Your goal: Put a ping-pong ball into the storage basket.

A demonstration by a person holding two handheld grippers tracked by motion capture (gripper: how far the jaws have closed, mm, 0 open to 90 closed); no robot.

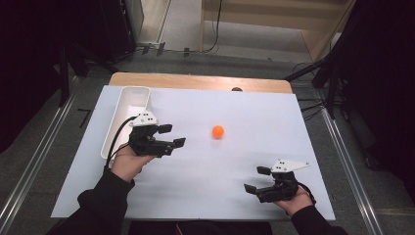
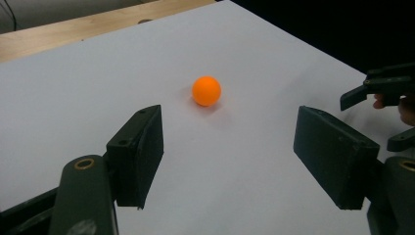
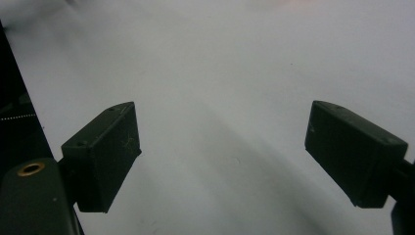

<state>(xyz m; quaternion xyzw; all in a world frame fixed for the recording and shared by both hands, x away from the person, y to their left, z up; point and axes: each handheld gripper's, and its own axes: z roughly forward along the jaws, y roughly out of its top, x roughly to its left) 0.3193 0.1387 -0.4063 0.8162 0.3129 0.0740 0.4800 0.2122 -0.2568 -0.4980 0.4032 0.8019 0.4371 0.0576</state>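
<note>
A white sheet [image 1: 205, 186] covers most of the table, with a strip of bare wood [image 1: 195, 81] showing along the far edge. A long white tray [image 1: 113, 128] lies along the sheet's left side, its long axis running from near to far. Near the middle of the sheet, a little to the far side, sits a small orange ball [image 1: 218, 131], alone and touching nothing but the sheet

The left gripper [image 1: 172, 135] is held just beside the tray's right wall, pointing across the table toward the ball. Its jaws stand apart with nothing between them. In the left gripper view the ball [image 2: 206, 90] lies ahead of the jaws and close to the centre line between them, slightly nearer the left jaw, so the gap looks wide enough to take it. Being round, the ball has no long axis to line up with; what counts is that it lies straight in front of this gripper, with bare sheet in between

The right gripper [image 1: 257, 179] rests low at the near right of the sheet, jaws also apart and holding nothing, pointing leftward across the near part of the table and not at the ball. Its tips show at the right edge of the left gripper view

I judge the left gripper the better placed of the two: it is nearer the ball and already faces it, so a straight push forward should bring the jaws around it
</note>
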